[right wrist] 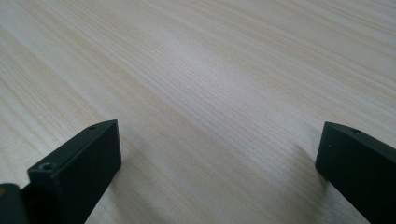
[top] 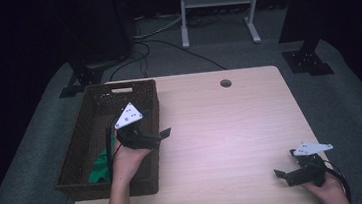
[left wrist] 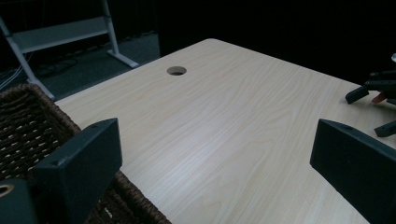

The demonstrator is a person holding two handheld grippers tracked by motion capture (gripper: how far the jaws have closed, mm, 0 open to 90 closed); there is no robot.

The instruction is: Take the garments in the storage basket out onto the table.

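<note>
At left of the frame our left gripper (top: 159, 134) hangs over the basket (top: 75, 147) rim, jaws released; a green cloth (top: 100, 167) lies inside. Lower right, our right gripper (top: 282, 173) rests released on the table (top: 221, 128).

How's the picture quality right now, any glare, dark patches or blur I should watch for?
High view: pale glare on the table centre, surroundings nearly black, green cloth in the wicker basket dim. Left gripper view: tabletop sharp, left hand-held gripper jaws soft. Right gripper view: wood grain blurs near the right hand-held gripper, with soft shadows beside the jaws.
</note>
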